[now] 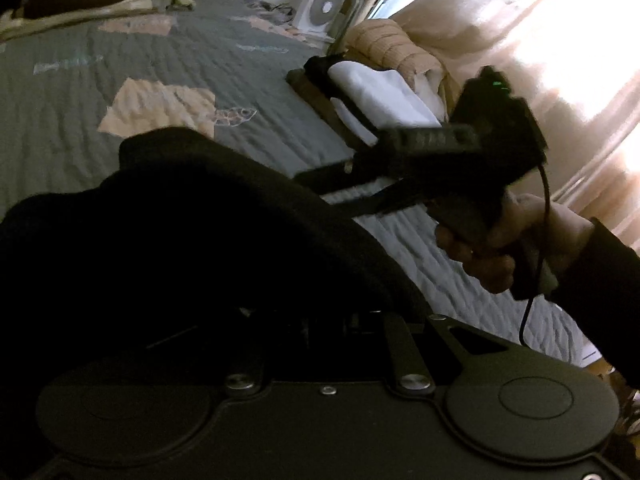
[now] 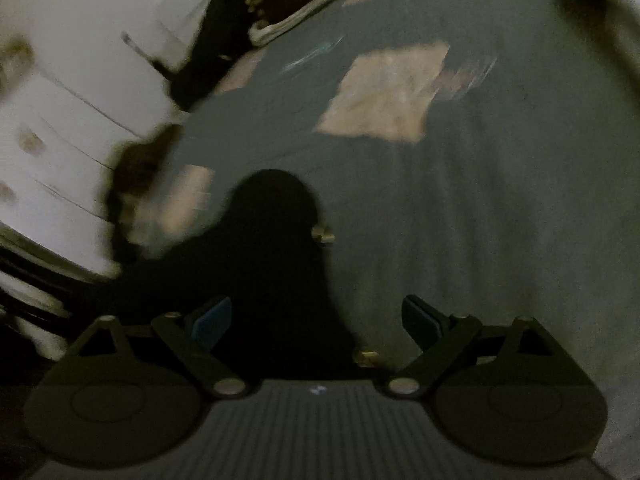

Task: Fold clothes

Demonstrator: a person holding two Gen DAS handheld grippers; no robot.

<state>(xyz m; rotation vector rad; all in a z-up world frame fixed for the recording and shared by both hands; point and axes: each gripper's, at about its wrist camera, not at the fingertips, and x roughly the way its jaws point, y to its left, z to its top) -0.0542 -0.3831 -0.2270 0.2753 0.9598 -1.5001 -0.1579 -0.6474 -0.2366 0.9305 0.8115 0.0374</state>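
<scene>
Your left hand-held gripper (image 1: pixel 320 316) pinches the black garment (image 1: pixel 180 220) by one edge while the right hand-held gripper (image 2: pixel 316 320) gapes empty, so it may sag and crumple onto the bed (image 1: pixel 200 60).

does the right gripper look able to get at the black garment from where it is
Probably yes: the right gripper stands open with the black garment lying just ahead on the quilt, and nothing visible lies between them.

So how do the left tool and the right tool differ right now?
The left tool is shut on the black garment, which drapes over its fingers; the right tool stands open, its blue pads wide apart and gripping nothing. The left tool's fingers are buried in cloth; the right tool's fingers are bare, with the garment lying between them. Both point down toward the grey quilt.
</scene>
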